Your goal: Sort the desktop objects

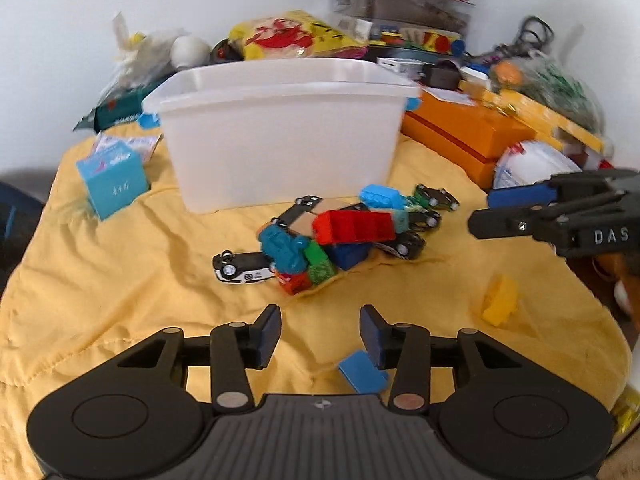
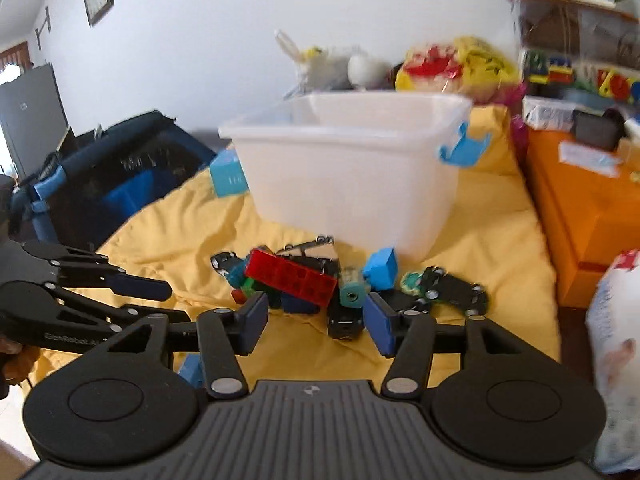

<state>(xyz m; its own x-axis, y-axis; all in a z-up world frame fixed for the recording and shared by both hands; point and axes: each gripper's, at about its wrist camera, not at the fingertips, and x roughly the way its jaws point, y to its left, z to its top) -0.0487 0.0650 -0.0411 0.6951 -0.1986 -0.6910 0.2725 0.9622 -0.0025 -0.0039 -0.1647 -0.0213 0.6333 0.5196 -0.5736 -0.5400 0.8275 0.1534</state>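
- Left gripper [image 1: 320,334]: jaws spread, nothing btwn; small blue block [image 1: 362,372] just below right pad.
- Right gripper [image 2: 316,322]: spread, empty; side reads "DAS", rest cut off.
- Toy pile [image 1: 340,236] w/ red brick [image 2: 290,280] on yellow cloth [image 1: 120,280], before white bin [image 1: 280,136].
- White car [image 1: 244,270] marked "69"; blurry.

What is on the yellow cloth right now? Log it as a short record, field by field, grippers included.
surface: yellow cloth
container: white plastic bin, upright, behind the toy pile
pile: red brick, teal toy, black-and-white toy car on its side, other cars and bricks heaped together
strays: yellow block to the right of the pile; blue block near the left gripper
left gripper: open, nothing between the fingers
right gripper: open, nothing gripped
beside bin: light blue box
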